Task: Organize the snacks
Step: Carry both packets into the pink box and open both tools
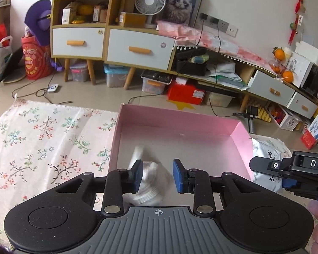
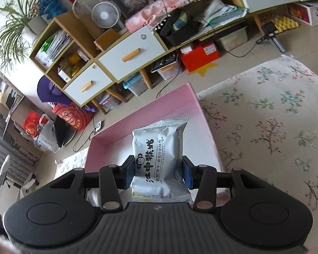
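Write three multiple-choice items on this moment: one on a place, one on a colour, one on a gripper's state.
1. Where is the snack packet in the right gripper?
A) over the pink box
B) lying on the floral cloth
C) on the shelf

2. What colour are the box's walls?
A) blue
B) pink
C) green

3. How do the right gripper's jaws stand?
A) wide open and empty
B) shut on the snack packet
C) shut on nothing

Key: 1 A, the packet hangs above the box's floor in the right wrist view. 2 B, the walls are pink in both views. 3 B, both pads press on the packet's sides.
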`<state>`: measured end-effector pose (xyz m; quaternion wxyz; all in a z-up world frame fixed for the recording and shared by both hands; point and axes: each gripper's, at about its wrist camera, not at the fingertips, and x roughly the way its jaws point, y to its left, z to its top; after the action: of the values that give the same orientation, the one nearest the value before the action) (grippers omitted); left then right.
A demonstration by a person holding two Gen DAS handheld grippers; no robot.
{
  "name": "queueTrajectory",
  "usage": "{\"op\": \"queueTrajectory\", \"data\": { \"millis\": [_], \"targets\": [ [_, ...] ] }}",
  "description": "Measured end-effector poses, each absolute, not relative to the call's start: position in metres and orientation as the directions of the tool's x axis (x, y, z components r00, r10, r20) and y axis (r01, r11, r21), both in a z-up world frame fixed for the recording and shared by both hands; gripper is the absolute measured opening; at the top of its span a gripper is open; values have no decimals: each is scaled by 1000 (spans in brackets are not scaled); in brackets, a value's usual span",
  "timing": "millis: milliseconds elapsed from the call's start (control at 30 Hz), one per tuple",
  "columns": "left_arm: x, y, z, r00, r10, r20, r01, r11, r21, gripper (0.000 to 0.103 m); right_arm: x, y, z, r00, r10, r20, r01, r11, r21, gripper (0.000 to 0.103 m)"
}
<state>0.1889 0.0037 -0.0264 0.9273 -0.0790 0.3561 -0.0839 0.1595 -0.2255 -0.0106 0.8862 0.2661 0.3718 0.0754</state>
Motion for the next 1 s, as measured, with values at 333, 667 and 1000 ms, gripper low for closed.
{"op": "queueTrajectory", "data": {
  "millis": [333, 667, 1000],
  "targets": [
    [186, 0, -23, 732, -197, -652, 114, 979, -167, 50, 163, -221, -13, 699, 313, -643, 71, 864, 498, 62],
    [162, 2, -10, 707, -185, -683, 144, 983, -117, 73, 147, -221, 3, 696, 297, -653, 70, 878, 474, 77],
    [125, 16, 4, 688, -168, -706, 175, 982, -63, 86, 123, -230, 16, 694, 294, -657, 69, 882, 467, 89]
  ]
}}
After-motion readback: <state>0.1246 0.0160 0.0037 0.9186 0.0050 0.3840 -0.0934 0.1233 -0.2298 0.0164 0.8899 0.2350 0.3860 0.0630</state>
